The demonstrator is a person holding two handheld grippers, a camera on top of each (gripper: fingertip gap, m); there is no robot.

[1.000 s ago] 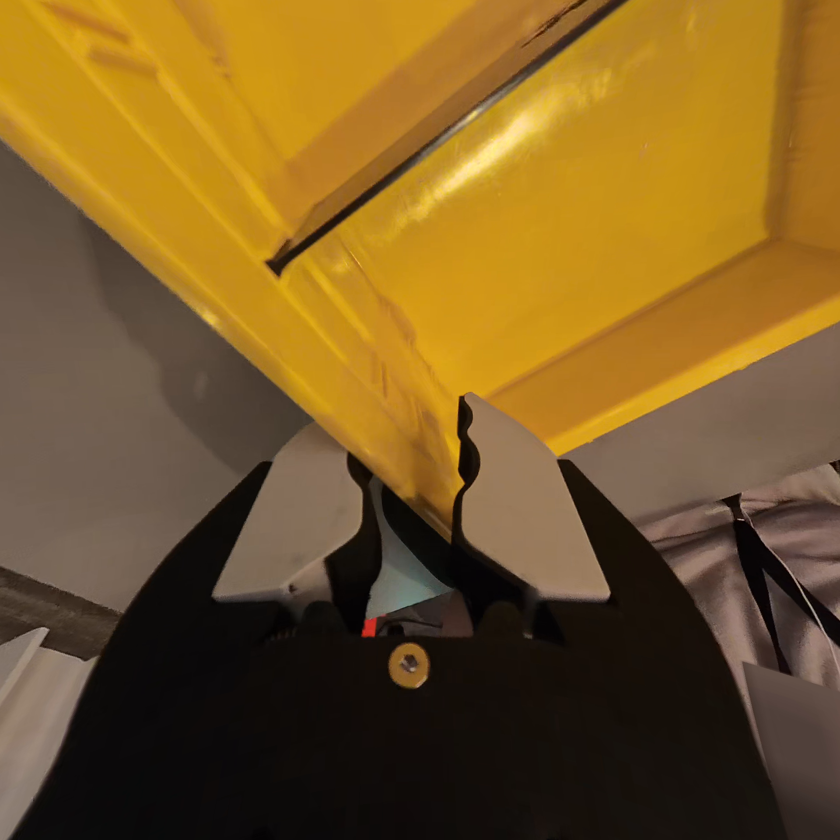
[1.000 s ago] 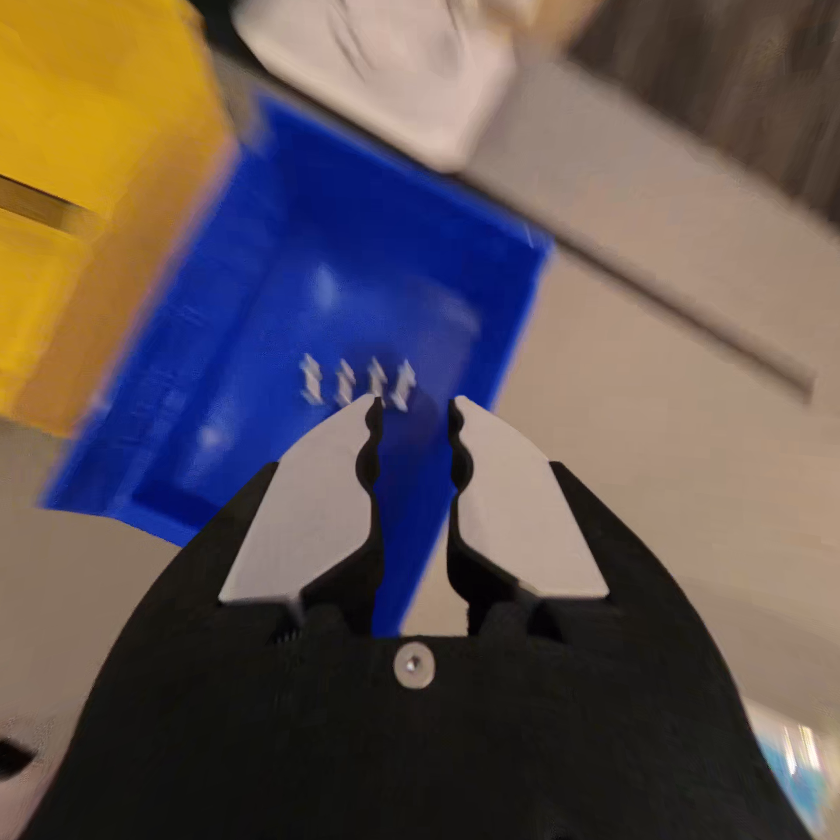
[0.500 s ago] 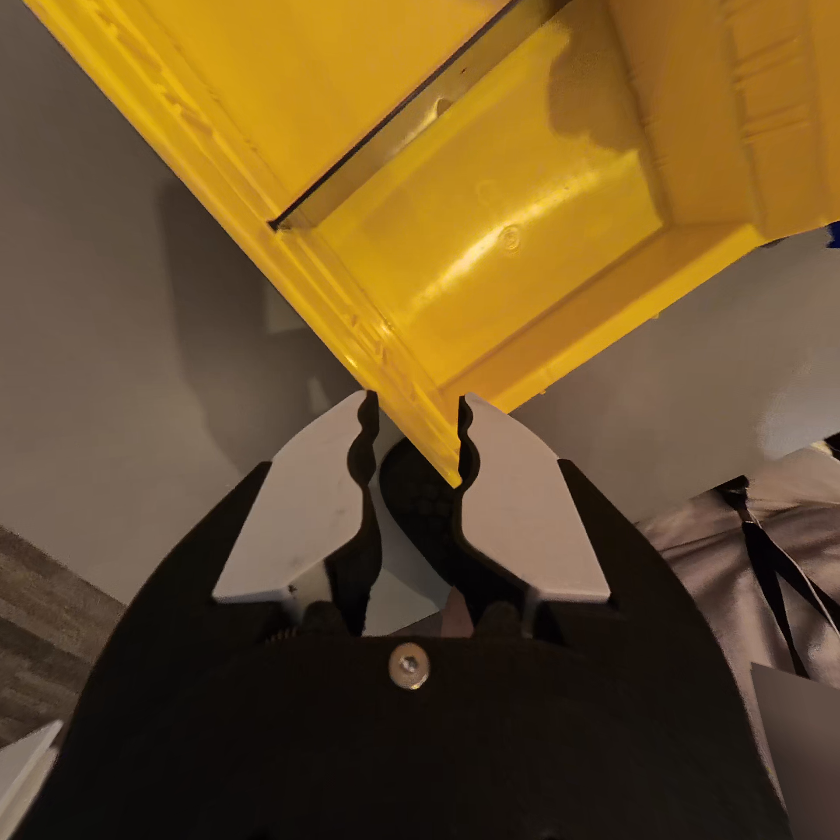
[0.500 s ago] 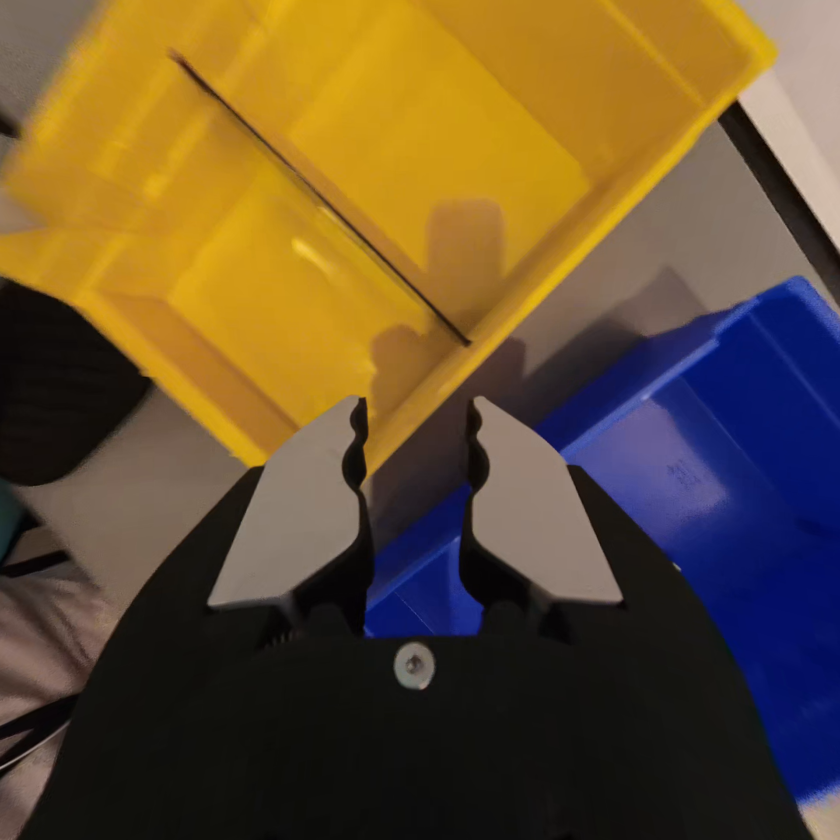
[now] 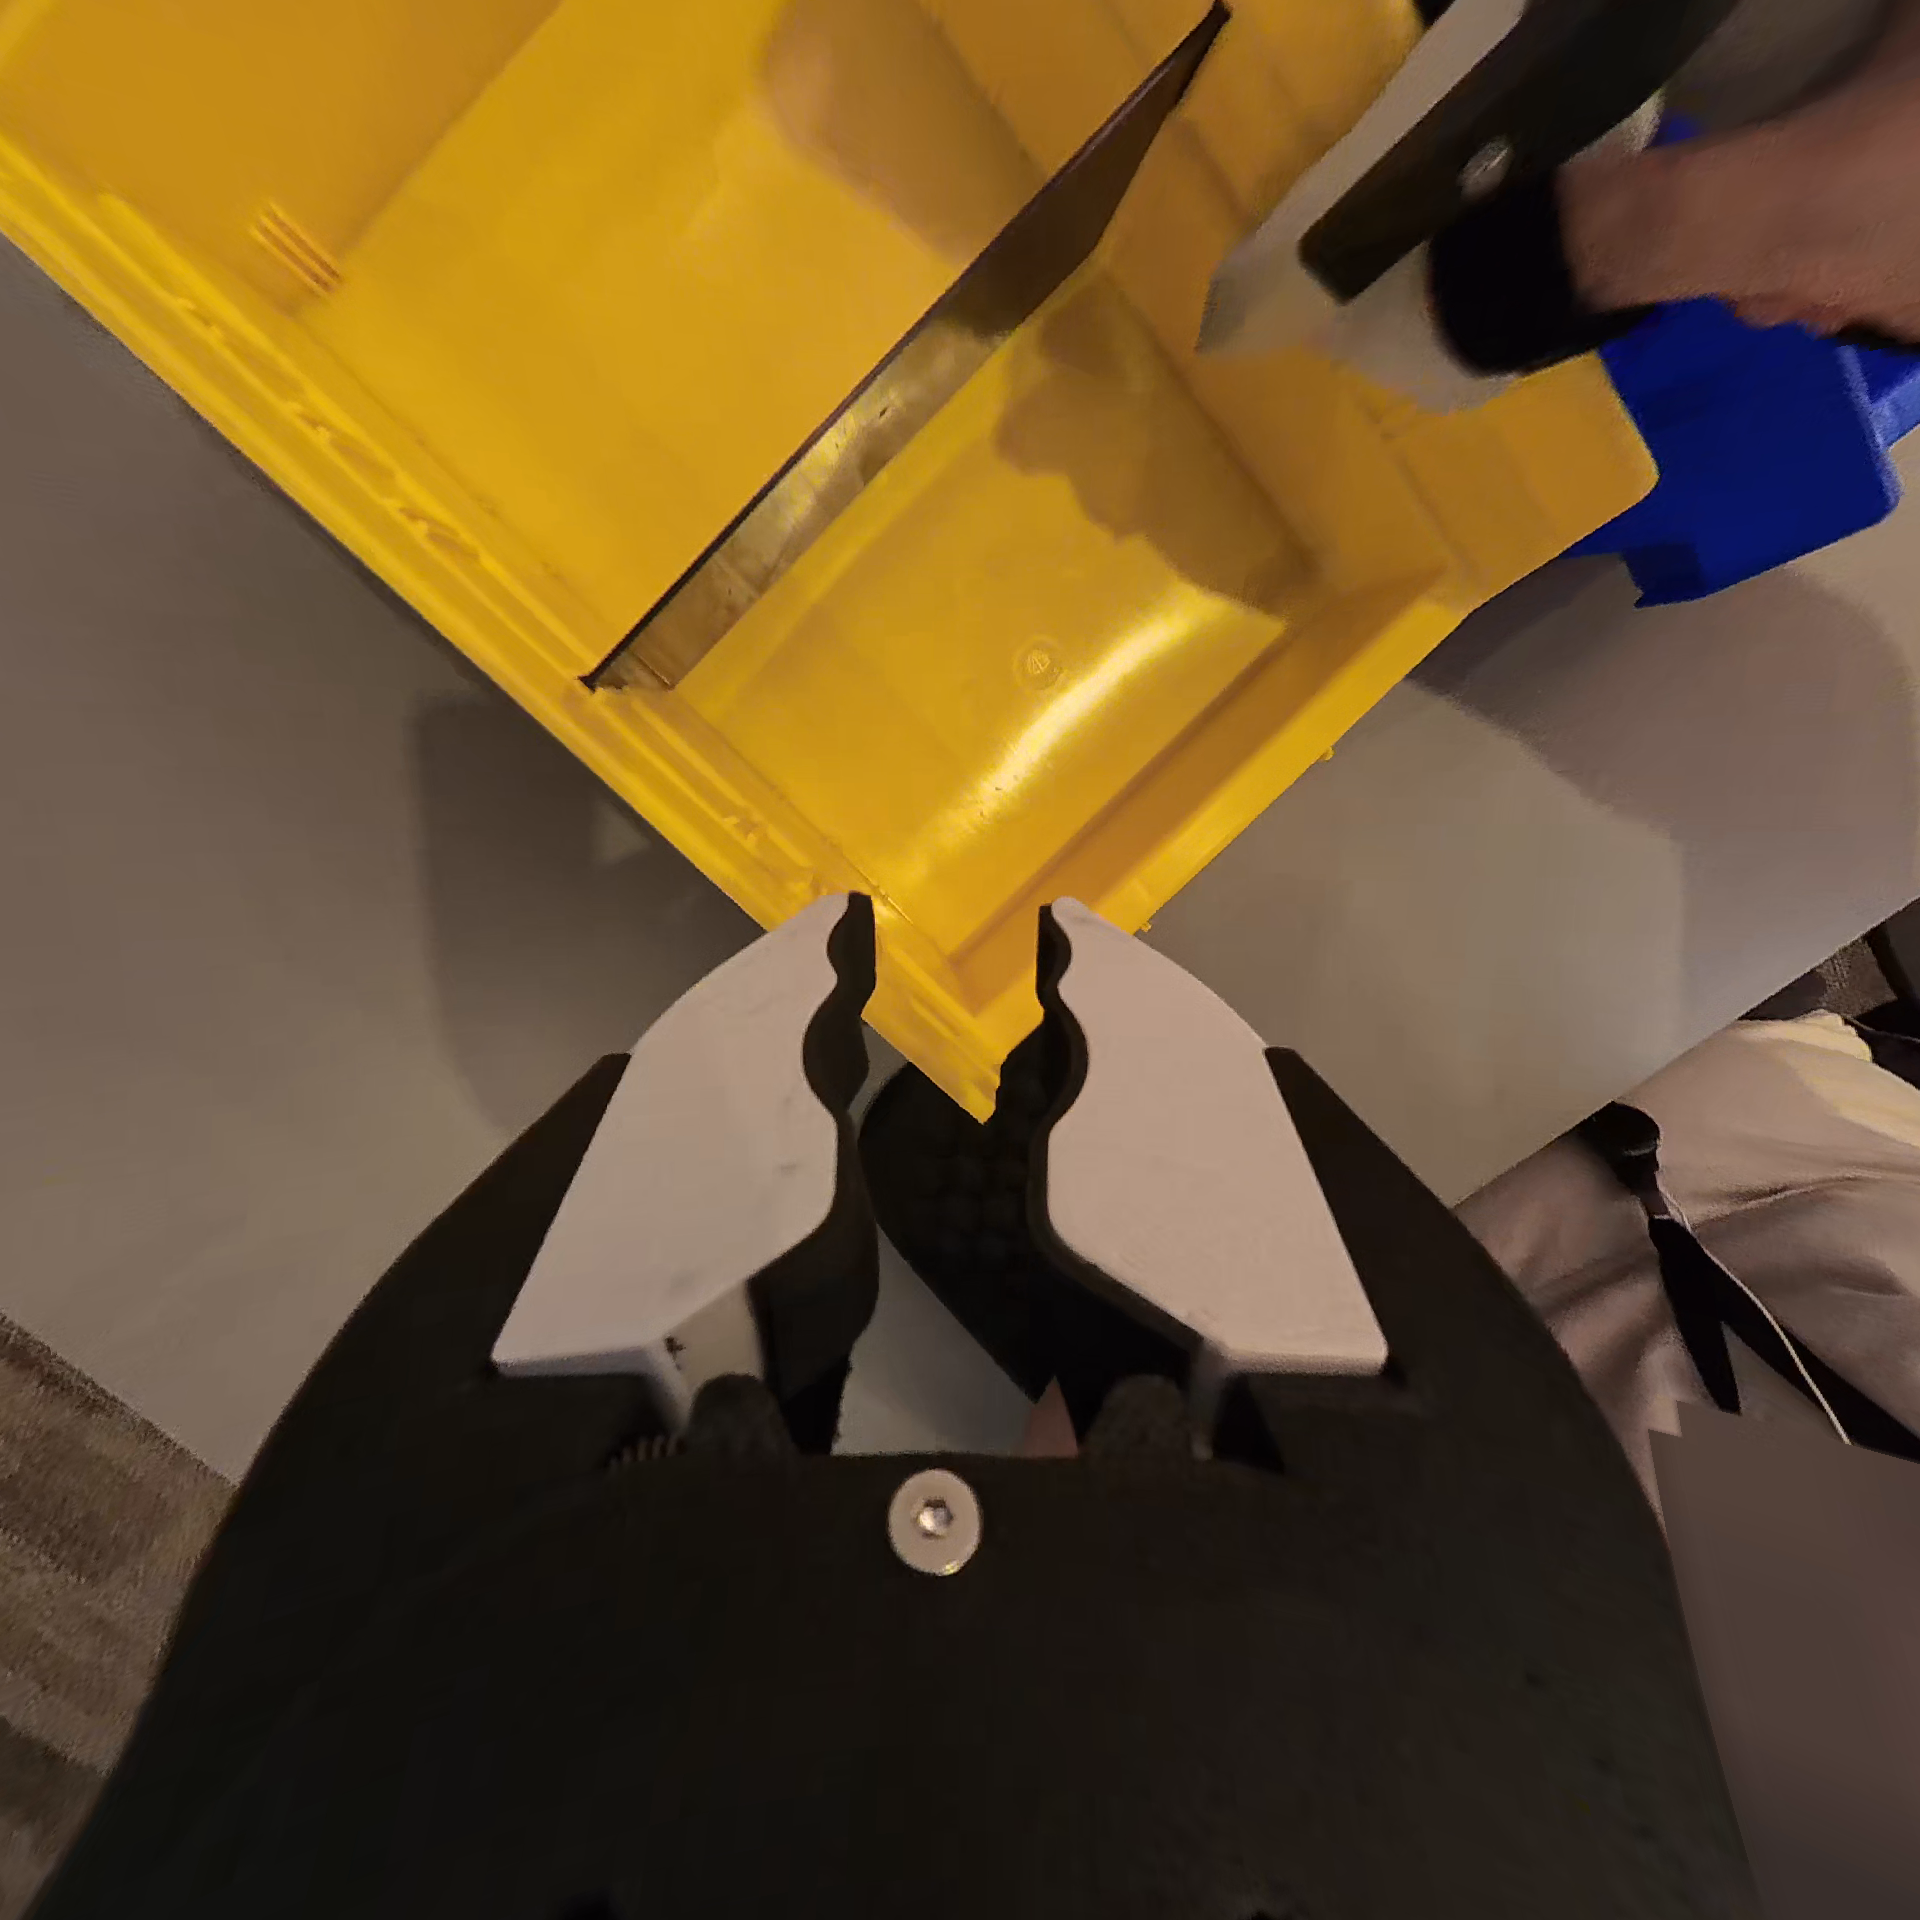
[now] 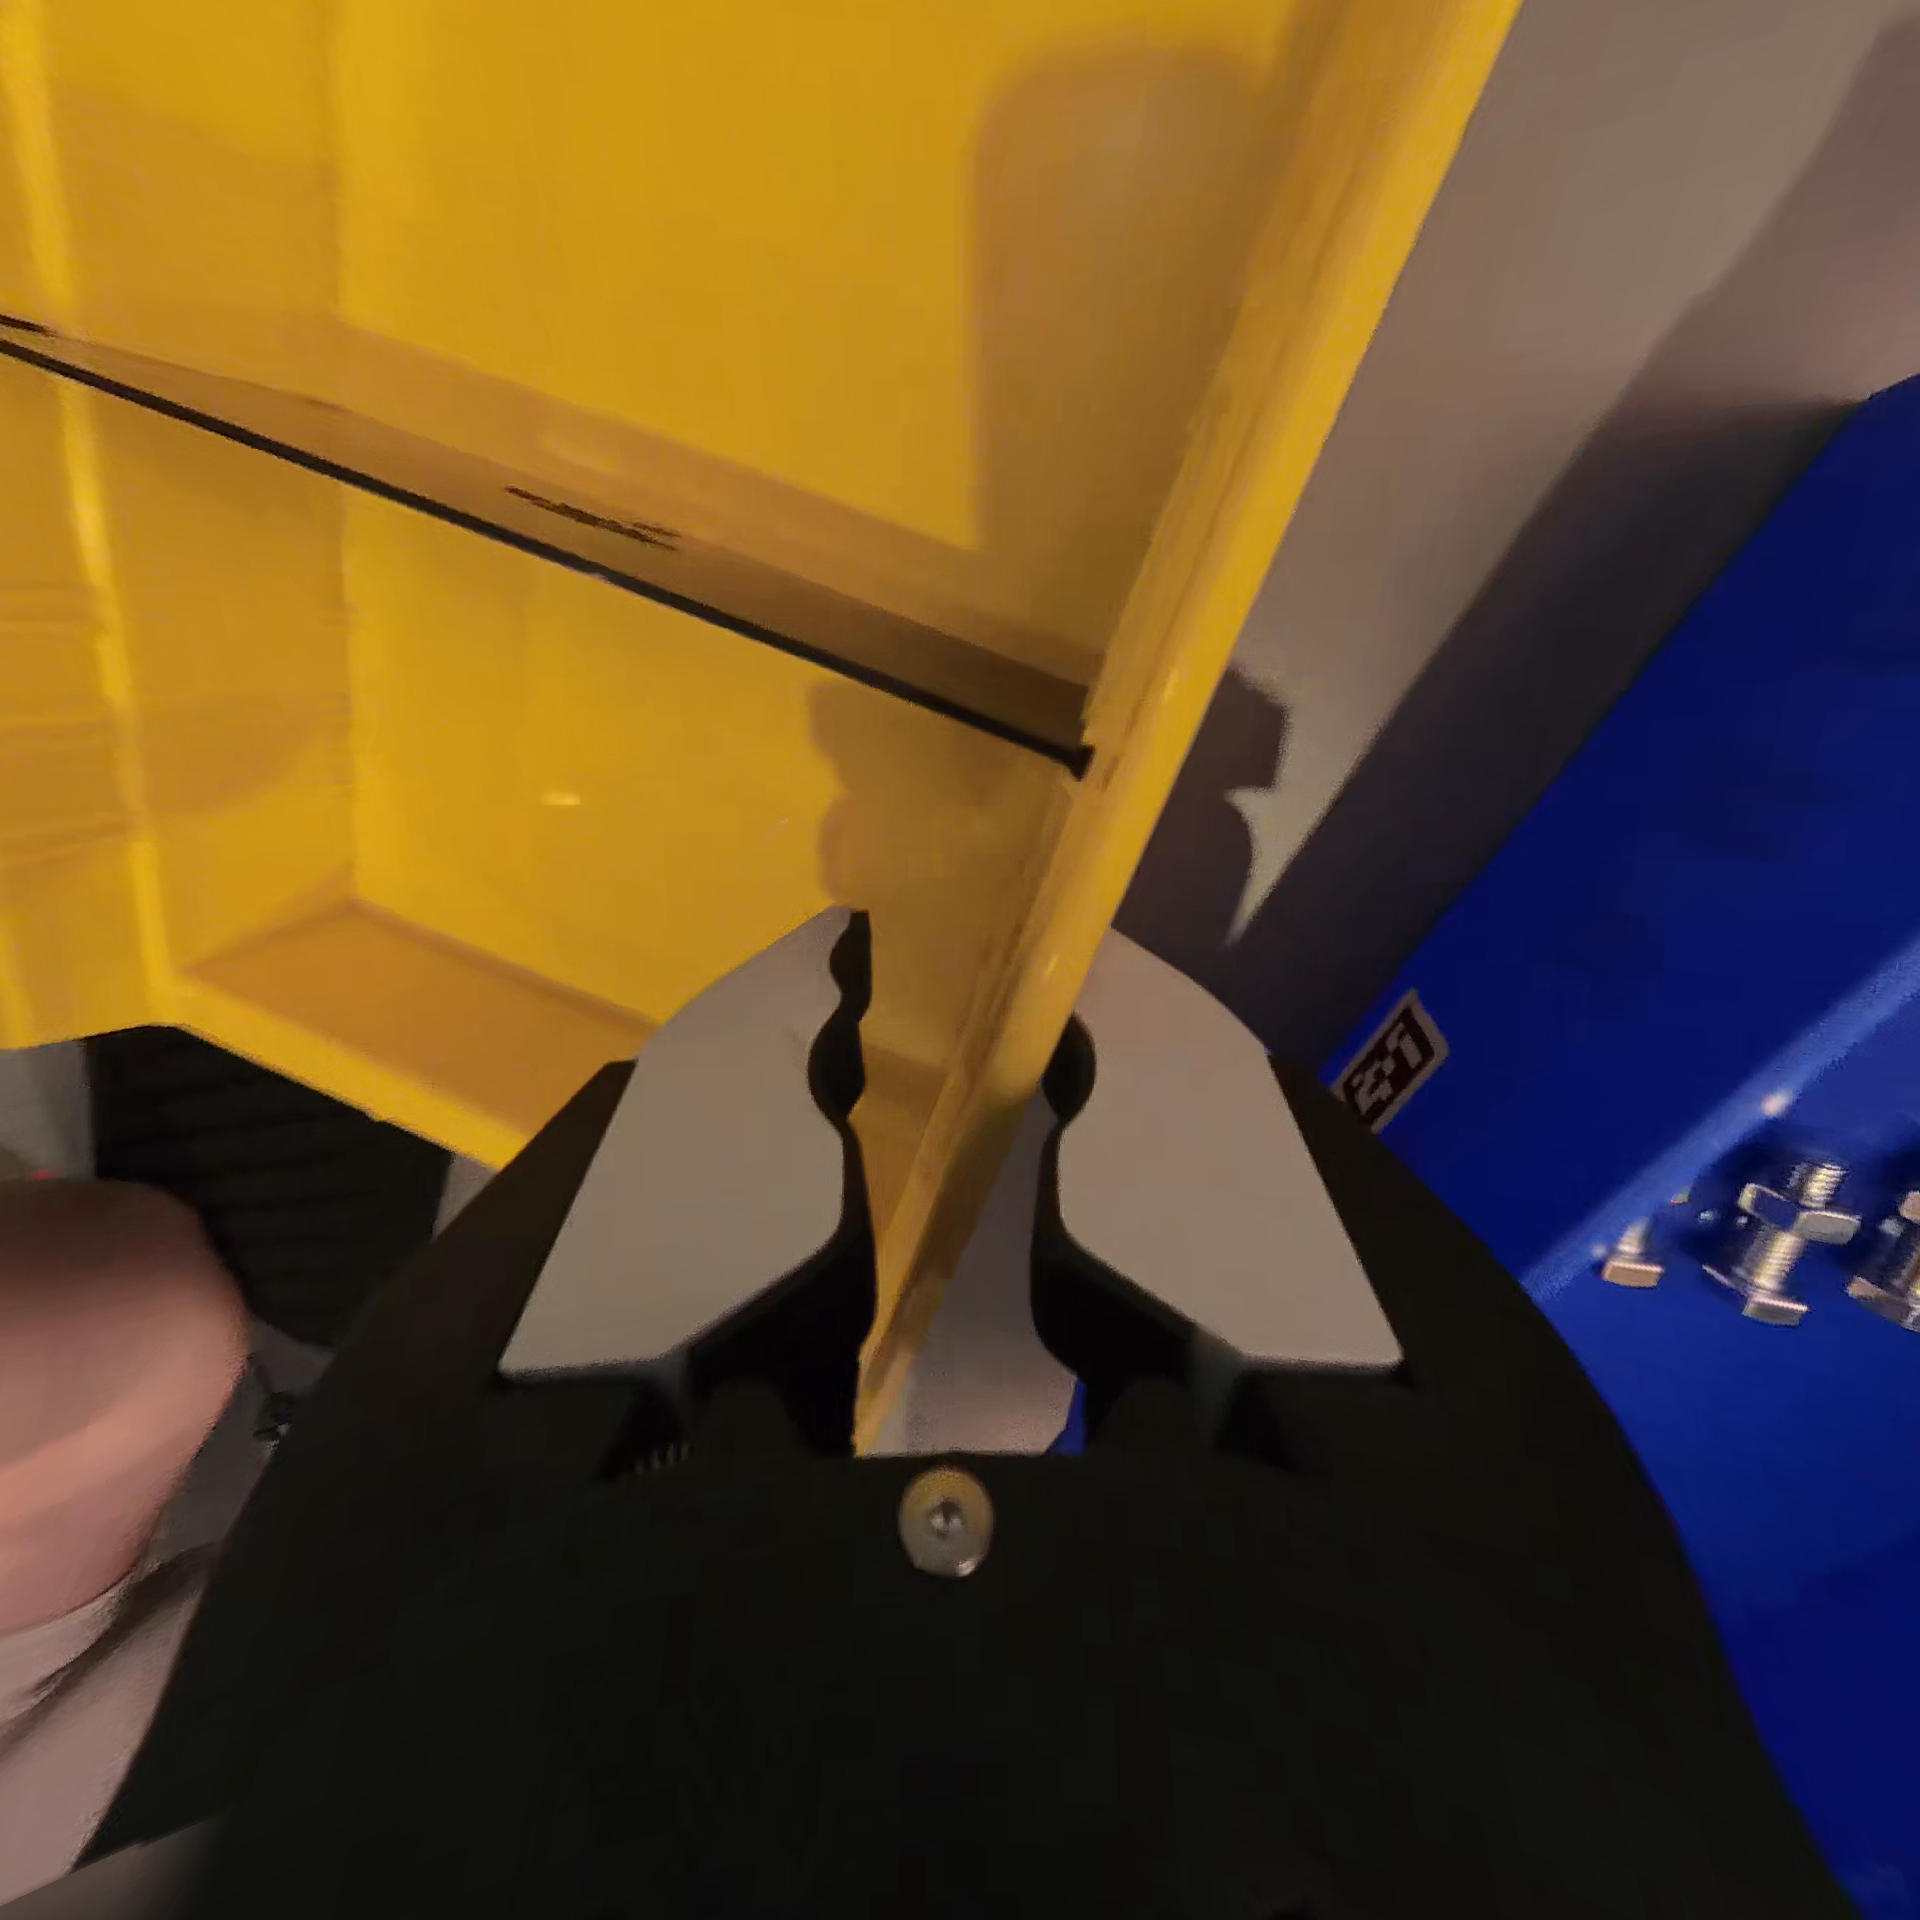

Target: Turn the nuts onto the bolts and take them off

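Yellow bin (image 5: 1039, 644): empty, dark divider (image 5: 904, 353) across.
Left gripper (image 5: 956, 997): jaws parted, astride bin's near corner.
Right gripper (image 6: 961, 1029): jaws parted, astride bin's side wall.
Bolts with nuts (image 6: 1787, 1236): in blue bin (image 6: 1662, 935), beside yellow bin.
Advice: close both squarely on rim before shifting.

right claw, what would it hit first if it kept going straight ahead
The yellow plastic bin's side wall already sits between the right claw's fingers; pushed on, the wall would probably meet the claw's black base first.

several silver bolts (image 6: 1782, 1242) with nuts (image 6: 1766, 1205) threaded on them lie on their sides in a loose cluster on the floor of the blue bin (image 6: 1662, 935), at the right.
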